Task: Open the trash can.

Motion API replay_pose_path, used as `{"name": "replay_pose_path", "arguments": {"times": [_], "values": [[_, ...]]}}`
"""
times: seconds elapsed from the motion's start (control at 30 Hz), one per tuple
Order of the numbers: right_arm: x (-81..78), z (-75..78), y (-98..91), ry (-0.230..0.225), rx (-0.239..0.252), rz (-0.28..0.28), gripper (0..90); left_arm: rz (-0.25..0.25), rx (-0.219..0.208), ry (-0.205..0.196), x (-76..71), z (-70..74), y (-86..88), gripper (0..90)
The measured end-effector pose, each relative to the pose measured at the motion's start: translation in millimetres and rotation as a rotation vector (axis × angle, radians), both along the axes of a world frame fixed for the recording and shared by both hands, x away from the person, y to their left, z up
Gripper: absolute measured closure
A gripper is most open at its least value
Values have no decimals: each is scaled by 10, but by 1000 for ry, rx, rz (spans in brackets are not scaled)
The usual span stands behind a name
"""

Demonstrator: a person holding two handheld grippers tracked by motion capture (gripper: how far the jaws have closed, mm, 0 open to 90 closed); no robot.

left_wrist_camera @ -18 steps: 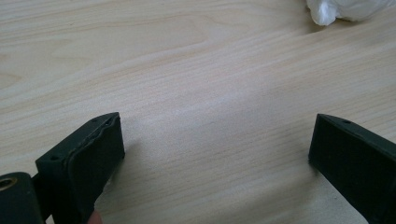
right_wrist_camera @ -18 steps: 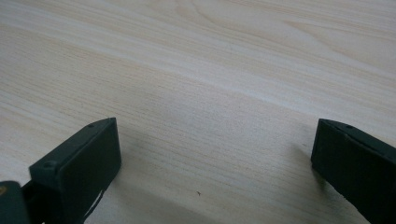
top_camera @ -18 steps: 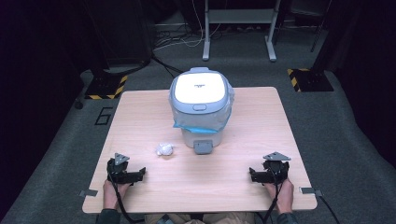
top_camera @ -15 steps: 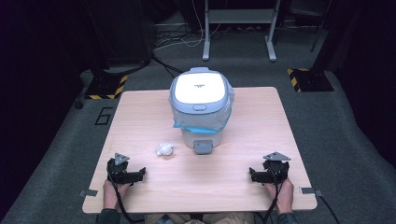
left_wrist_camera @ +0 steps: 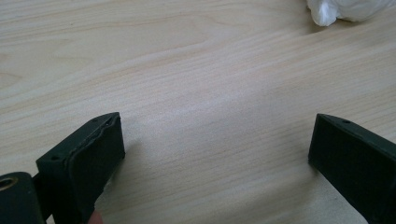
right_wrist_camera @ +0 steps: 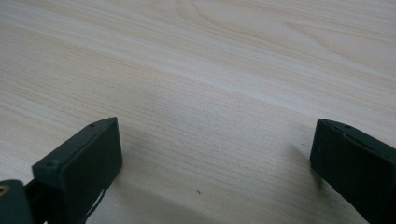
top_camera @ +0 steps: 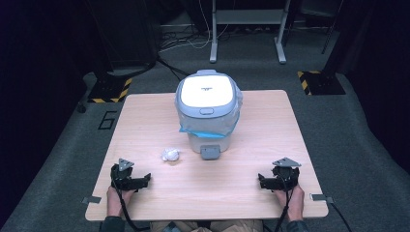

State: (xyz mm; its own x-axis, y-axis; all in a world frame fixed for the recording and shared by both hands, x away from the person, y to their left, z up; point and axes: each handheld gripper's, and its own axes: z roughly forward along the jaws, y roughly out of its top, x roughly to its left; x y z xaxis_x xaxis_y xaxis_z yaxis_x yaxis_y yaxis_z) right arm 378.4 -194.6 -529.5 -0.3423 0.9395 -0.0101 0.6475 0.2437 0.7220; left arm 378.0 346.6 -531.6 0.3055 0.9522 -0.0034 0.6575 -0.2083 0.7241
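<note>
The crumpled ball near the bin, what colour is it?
White. The crumpled ball shows best in the high view.

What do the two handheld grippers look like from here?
Both the left gripper and the right gripper are black, each with two blocky, flat-faced jaws, a grey three-cornered plate on top and a dark cable trailing back past dark sleeve cuffs.

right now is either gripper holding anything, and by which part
Nothing is held. The left gripper and right gripper both stand open over bare table, jaws empty.
</note>
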Motion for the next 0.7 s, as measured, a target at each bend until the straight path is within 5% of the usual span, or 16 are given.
{"name": "replay_pose_path", "arguments": {"times": [0.33, 0.7], "values": [[7, 26, -1, 22, 36, -10, 34, 6, -5, 2, -1, 0, 0, 36], [-6, 206, 145, -13, 80, 33, 70, 5, -2, 5, -2, 3, 2, 38]]}}
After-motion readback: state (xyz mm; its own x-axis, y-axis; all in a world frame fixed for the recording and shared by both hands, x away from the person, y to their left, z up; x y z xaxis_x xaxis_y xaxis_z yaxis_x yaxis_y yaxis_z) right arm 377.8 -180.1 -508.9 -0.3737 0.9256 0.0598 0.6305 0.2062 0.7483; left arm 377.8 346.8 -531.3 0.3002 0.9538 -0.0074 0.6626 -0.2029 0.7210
